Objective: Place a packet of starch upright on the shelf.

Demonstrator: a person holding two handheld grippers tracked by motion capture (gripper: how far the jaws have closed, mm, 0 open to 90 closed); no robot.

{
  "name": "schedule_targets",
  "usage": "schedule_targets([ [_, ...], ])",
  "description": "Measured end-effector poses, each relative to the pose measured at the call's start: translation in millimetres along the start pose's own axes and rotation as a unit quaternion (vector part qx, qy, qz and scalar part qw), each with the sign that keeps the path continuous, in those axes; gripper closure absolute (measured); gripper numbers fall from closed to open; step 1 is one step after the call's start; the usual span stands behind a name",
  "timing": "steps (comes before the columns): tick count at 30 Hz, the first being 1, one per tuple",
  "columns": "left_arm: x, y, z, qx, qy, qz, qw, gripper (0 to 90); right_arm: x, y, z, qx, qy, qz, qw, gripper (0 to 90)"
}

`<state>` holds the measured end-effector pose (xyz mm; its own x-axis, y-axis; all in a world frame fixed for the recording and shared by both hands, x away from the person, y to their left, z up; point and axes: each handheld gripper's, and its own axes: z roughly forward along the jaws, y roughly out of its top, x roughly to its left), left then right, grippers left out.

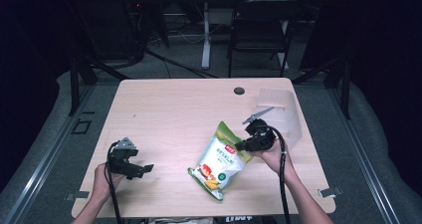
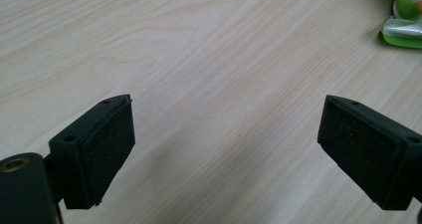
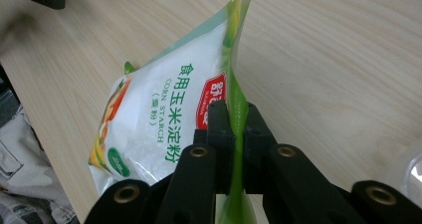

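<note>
A white and green bag of corn starch [image 1: 220, 160] hangs tilted over the table, its lower end near the front edge. My right gripper [image 1: 245, 145] is shut on the bag's green side seam [image 3: 238, 115], with both black jaws pinching it in the right gripper view. The bag's printed face [image 3: 164, 119] spreads to the left of the jaws. My left gripper [image 1: 144, 169] rests low at the front left of the table, open, with bare wood between its pads [image 2: 107, 149]. A green corner of the bag [image 2: 404, 27] peeks in at the top right of the left gripper view.
A clear plastic container [image 1: 281, 115] stands at the right side of the wooden table [image 1: 169, 109], just behind my right hand. A small dark round cap [image 1: 239, 90] sits near the far edge. A chair and desk legs stand beyond the table.
</note>
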<state>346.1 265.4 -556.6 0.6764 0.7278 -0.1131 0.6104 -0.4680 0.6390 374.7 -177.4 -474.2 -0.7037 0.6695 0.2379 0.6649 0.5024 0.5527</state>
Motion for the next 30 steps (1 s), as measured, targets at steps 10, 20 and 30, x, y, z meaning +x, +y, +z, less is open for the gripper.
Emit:
schedule_targets([
  [10,-0.1,0.4,1.0,0.003,-0.001,0.002,1.0000,7.9,0.4,8.1,-14.9,-0.020,-0.012,-0.009,0.9997,86.8],
  [20,0.1,0.2,0.7,0.001,-0.001,0.002,1.0000,8.0,7.1,19.9,-28.4,-0.031,-0.013,-0.027,0.9990,87.1],
  [30,-0.3,0.6,-0.2,-0.001,-0.002,0.005,1.0000,7.9,19.1,34.4,-43.0,-0.040,-0.023,-0.055,0.9974,87.8],
])
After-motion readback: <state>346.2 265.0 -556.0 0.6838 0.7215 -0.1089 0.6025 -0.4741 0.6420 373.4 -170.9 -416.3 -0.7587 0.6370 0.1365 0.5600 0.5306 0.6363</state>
